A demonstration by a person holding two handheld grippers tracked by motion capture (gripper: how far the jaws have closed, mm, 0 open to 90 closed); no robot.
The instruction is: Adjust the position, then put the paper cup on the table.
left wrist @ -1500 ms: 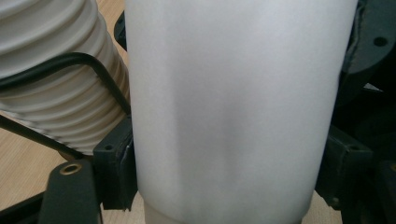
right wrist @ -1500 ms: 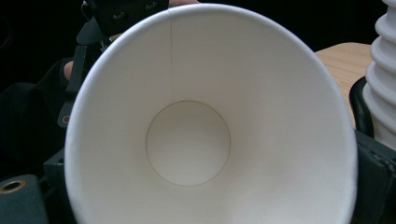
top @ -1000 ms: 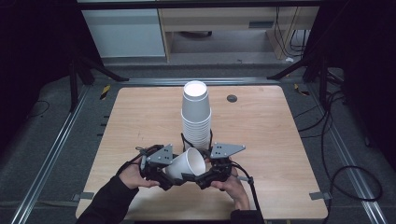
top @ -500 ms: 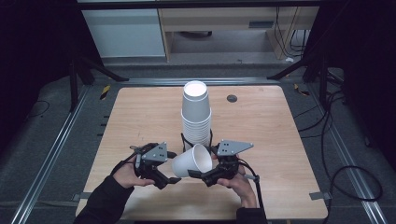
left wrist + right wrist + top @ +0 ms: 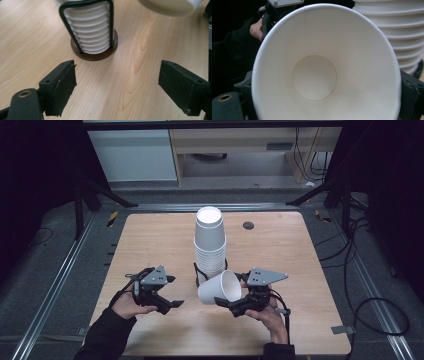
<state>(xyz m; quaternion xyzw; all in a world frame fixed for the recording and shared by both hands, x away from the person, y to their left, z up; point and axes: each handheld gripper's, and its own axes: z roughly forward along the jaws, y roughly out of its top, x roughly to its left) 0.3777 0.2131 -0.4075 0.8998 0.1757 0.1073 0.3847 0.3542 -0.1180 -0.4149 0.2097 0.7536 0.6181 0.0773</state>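
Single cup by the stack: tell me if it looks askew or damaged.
The single paper cup lies tipped on its side, clamped at its rim in the right gripper, mouth facing that gripper. Its inside looks clean and undented in the right gripper view. The cup stack stands upright in its holder. The left gripper is open.

Loose paper cup (image 5: 220,289): one, white, lying on its side at lower centre of the high view. Stack of cups (image 5: 210,242): one, centre of frame; about ten rims can be counted in the left gripper view, the exact total unclear. Cup holder (image 5: 95,51) with dark round base and black wire loops: one, under the stack. Handheld grippers: two, the left gripper (image 5: 172,304) at lower left, the right gripper (image 5: 225,302) at lower centre-right. Wooden table (image 5: 150,240): one. Small dark round disc (image 5: 248,225) on the tabletop: one, upper right.
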